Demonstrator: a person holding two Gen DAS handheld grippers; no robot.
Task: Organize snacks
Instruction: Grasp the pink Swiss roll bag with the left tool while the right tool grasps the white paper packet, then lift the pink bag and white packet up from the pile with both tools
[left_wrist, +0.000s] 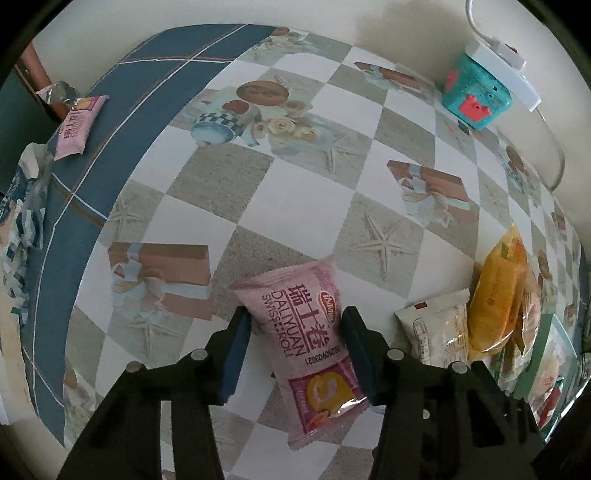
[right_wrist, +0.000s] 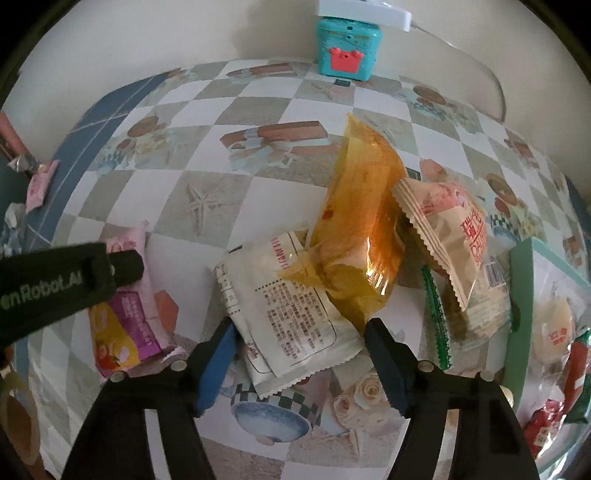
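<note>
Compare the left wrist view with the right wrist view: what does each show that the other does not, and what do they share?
Only the left wrist view shows the left gripper from behind, its jaws astride the pink Swiss roll packet. Only the right wrist view shows the right gripper astride the white packet, and a green-edged packet. Both show the orange packet, the teal toy box and the checked tablecloth.
</note>
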